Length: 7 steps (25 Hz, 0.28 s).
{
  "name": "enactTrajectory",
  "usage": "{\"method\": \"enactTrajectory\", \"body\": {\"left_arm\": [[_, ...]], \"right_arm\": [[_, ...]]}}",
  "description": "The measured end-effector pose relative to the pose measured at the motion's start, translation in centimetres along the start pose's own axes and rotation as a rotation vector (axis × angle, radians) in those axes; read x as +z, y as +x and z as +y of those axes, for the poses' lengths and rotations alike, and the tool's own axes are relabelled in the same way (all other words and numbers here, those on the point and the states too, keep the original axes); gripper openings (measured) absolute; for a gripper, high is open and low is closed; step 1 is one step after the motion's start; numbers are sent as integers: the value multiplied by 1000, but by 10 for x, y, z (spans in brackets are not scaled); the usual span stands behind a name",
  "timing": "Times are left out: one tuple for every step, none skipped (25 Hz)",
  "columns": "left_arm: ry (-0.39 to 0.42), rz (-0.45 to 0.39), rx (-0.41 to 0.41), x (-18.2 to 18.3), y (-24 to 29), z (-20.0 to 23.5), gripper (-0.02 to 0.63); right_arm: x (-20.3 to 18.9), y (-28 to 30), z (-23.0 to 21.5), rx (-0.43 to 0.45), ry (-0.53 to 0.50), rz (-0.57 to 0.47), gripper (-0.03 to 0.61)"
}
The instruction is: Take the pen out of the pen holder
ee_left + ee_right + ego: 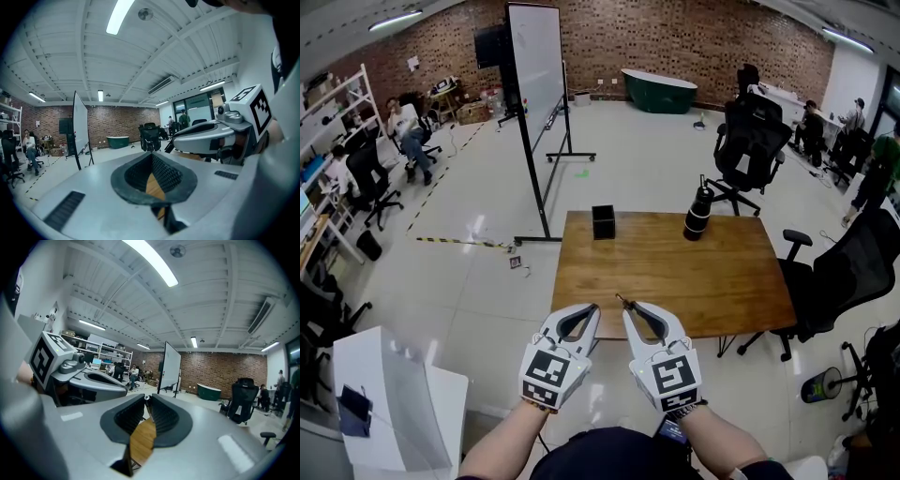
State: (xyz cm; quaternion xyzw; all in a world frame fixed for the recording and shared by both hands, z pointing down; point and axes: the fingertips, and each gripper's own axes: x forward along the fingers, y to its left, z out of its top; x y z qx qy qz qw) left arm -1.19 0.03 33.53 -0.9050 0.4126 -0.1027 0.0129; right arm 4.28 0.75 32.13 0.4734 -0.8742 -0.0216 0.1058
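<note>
Brick walls and a pale shiny floor surround a wooden table (675,272) in the middle of the head view. On its far edge, left of centre, stands a black square pen holder (603,222), and a black bottle (697,215) stands further right on the same edge. A whiteboard (534,66) on a wheeled stand rises behind the table at upper left, and a black office chair (750,141) sits beyond the upper right corner.

Both grippers hover side by side over the near edge of the table, low in the frame. The right gripper (630,310) has its jaws closed on the pen (622,301), a thin dark stick poking up and left from the jaw tips, well apart from the pen holder. In the right gripper view the pen (146,400) shows end-on, pinched at the very tips. The left gripper (592,309) has its jaws closed, tips meeting with nothing between them, only the wood showing through the gap lower down in its own view
</note>
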Motion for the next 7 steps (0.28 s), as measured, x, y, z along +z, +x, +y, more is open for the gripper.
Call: {"method": "enactTrajectory", "body": {"left_arm": [[-1,0,0,0,1,0,5],[-1,0,2,-1,1,1,5],[-2,-2,3,0,2,2,5],[-1,-4,4,0,3,2,5],[1,-7,5,1,5,3,5],[2,-9,5,1,6,4,5],[3,-10,6,2,7,5,5]], "right_arm": [[0,0,0,1,-1,1,46],[0,1,-1,2,-2,0,46],[0,2,-2,2,-3,-1,46],[0,3,-3,2,-4,-2,46],[0,4,-4,1,-5,-4,46],[1,5,-5,0,-6,-5,46],[1,6,-6,-1,-8,-6,46]]}}
